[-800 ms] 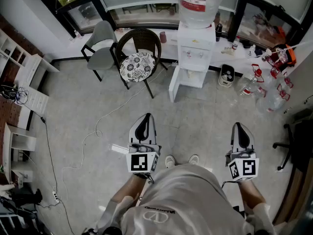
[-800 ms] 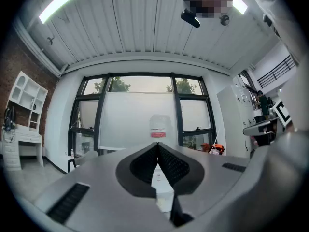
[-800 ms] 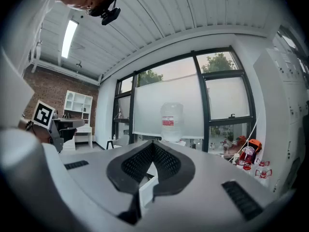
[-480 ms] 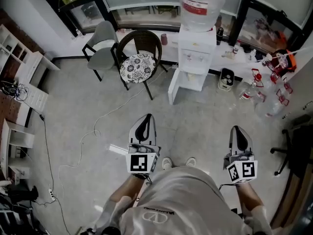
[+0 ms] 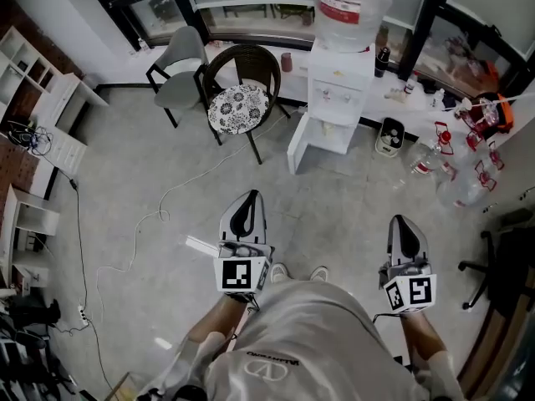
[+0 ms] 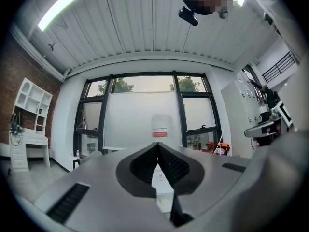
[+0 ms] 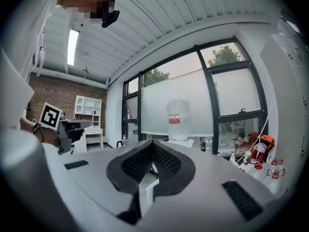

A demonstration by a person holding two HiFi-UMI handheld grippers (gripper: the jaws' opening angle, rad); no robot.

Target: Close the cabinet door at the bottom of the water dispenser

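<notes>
The white water dispenser (image 5: pixel 338 90) stands against the window wall with a big clear bottle (image 5: pixel 349 7) on top. Its bottom cabinet door (image 5: pixel 298 144) hangs open, swung out to the left. Both grippers are held level in front of the person, well short of the dispenser. My left gripper (image 5: pixel 248 199) is shut and empty; in the left gripper view its jaws (image 6: pixel 157 145) meet, with the bottle (image 6: pixel 161 126) beyond them. My right gripper (image 5: pixel 404 222) is also shut on nothing; in the right gripper view its jaws (image 7: pixel 152 142) point at the bottle (image 7: pixel 178 120).
A wicker chair with a floral cushion (image 5: pixel 238 103) and a grey chair (image 5: pixel 180 73) stand left of the dispenser. A white cable (image 5: pixel 155 220) trails across the floor. Plastic bottles (image 5: pixel 435 161) and a small appliance (image 5: pixel 387 134) lie to the right, near an office chair base (image 5: pixel 481 266).
The person has stepped a little forward, so the dispenser and chairs sit slightly lower and nearer in the head view. Both grippers stay shut and held out in front.
</notes>
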